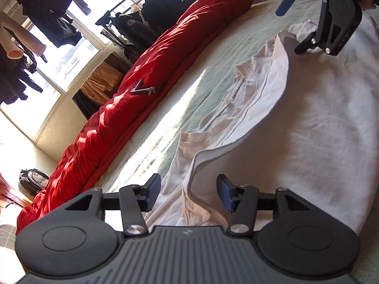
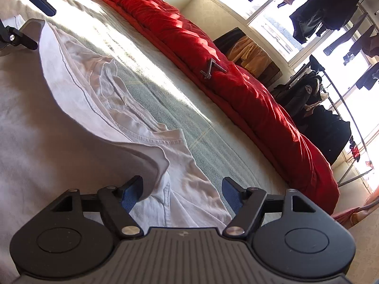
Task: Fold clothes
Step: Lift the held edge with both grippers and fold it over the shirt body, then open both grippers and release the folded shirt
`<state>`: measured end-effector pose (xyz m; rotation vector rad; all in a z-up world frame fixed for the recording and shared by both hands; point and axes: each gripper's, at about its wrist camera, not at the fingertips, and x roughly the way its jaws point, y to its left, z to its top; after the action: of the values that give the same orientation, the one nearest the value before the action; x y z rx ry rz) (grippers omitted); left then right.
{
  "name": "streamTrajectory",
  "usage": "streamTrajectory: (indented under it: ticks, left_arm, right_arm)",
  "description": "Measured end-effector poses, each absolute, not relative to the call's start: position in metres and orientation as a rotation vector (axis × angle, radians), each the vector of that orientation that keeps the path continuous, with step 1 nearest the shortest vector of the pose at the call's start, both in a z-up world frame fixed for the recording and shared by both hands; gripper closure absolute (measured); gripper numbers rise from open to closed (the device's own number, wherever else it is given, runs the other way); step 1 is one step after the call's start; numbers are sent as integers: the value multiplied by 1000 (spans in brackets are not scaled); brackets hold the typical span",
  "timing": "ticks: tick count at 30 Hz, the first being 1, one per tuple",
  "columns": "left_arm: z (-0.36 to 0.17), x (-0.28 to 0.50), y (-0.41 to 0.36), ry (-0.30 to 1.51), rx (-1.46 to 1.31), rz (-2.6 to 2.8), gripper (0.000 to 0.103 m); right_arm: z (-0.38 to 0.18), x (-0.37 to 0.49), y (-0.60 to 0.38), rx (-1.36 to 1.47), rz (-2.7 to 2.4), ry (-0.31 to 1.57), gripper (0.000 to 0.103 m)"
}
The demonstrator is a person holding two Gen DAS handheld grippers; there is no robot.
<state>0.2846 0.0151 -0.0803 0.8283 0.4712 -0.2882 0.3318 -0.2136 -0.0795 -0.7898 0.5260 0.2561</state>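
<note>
The white shirt (image 1: 319, 123) runs out of the left wrist view at its right edge, and its near end is hidden under the left gripper (image 1: 188, 195) body. In the right wrist view the shirt's folded edge covers part of the right gripper (image 2: 182, 193)'s left pad, so whether pad and cloth touch cannot be told. The left gripper (image 2: 23, 19) is cut off there by the top left corner. The red duvet (image 2: 213, 66) hides the far side of the bed (image 2: 165, 99). The windows are blown out white, and the hanging dark clothes (image 1: 45, 7) are too dark to tell apart.
</note>
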Motion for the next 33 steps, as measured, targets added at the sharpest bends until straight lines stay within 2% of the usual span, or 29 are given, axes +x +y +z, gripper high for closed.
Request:
streamTrajectory:
  ticks: [2, 6, 13, 23, 33]
  left_arm:
    - [-73, 270, 19, 466, 821, -286, 49]
    - [-67, 239, 30, 478, 809, -293, 38]
    - [-79, 245, 44, 526, 819, -243, 37]
    - [-88, 277, 56, 547, 837, -196, 36]
    - [-81, 336, 72, 513, 819, -103, 36]
  right_arm:
    - [-72, 321, -219, -782, 263, 534, 24]
    - [-61, 296, -231, -769, 270, 545, 19]
    - [-67, 270, -251, -740, 250, 579, 16]
    - [-85, 299, -242, -742, 269, 569, 16]
    - [-78, 361, -253, -721, 183, 538, 16]
